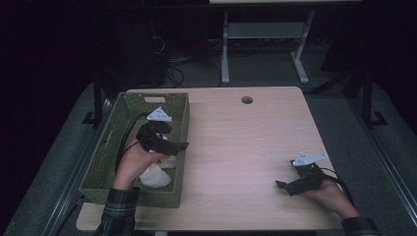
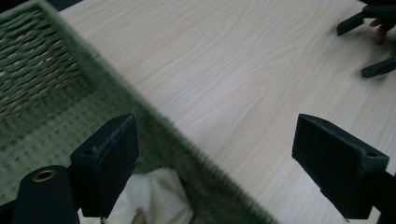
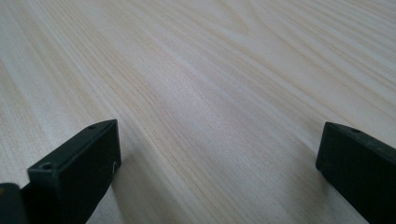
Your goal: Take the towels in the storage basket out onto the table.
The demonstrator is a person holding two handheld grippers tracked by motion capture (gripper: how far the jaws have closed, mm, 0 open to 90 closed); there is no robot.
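A white crumpled cloth (image 1: 156, 174) lies at the near end of a green woven basket (image 1: 111, 147) on the left side of a pale wooden tabletop (image 1: 236, 142), close against the basket's right wall. Just above it, the left gripper (image 1: 172, 142), held in a hand with a plaid sleeve, hangs over the basket's right rim with its jaws spread wide and nothing between them. In the left gripper view, one jaw sits over the cloth (image 2: 154, 196) inside the basket (image 2: 42, 93) while the other hangs over bare tabletop (image 2: 224, 70) outside the rim. Well apart, at the near right of the tabletop, the right gripper (image 1: 290, 184) rests low above the wood, its jaws likewise spread and holding nothing; the right gripper view shows bare wood grain (image 3: 210, 93) between them. Farther back, a round cable hole (image 1: 247, 100) marks the tabletop's far edge, and beyond it the white legs of another desk (image 1: 263, 44) stand on a dark floor.
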